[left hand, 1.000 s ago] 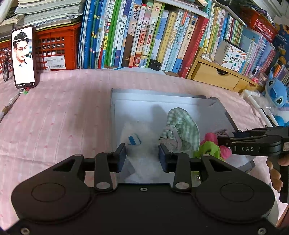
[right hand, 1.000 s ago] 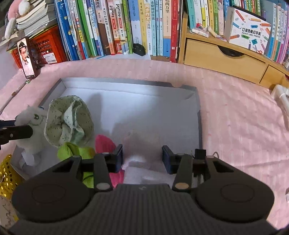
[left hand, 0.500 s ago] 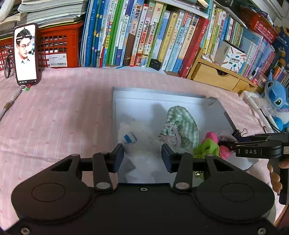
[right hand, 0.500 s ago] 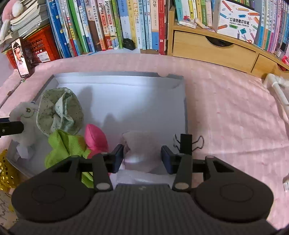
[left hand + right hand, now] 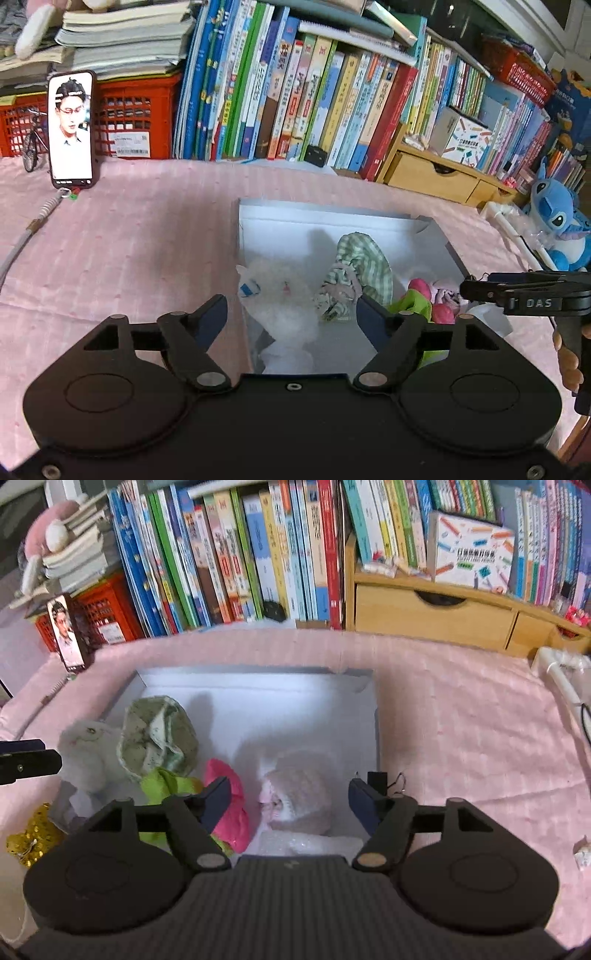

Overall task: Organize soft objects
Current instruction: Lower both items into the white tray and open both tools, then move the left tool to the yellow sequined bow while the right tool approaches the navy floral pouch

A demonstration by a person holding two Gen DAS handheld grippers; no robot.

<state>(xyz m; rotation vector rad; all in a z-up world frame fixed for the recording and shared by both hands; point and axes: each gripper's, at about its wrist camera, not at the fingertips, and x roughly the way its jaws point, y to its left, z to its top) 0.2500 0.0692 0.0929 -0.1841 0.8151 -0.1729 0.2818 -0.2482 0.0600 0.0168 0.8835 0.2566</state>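
Observation:
A shallow grey box (image 5: 332,225) (image 5: 258,698) lies on the pink cloth. In it are a white fluffy toy (image 5: 284,299) (image 5: 88,753), a green checked cloth bundle (image 5: 358,273) (image 5: 159,738), a green and pink soft toy (image 5: 421,299) (image 5: 225,805) and a pale pink plush (image 5: 299,790). My left gripper (image 5: 291,317) is open, its jaws either side of the white toy and apart from it. My right gripper (image 5: 290,797) is open around the pale pink plush without touching it; it also shows in the left wrist view (image 5: 517,291).
Books (image 5: 295,96) line the back with a red crate (image 5: 136,114) and a wooden drawer unit (image 5: 432,609). A phone (image 5: 70,129) stands at the back left. A blue plush (image 5: 561,221) sits at the right. A binder clip (image 5: 380,779) and gold sequin pouch (image 5: 29,838) lie outside the box.
Both grippers have opened wide, letting go of the white toy and the pale pink plush, which now lie in the box. Both have drawn back a little.

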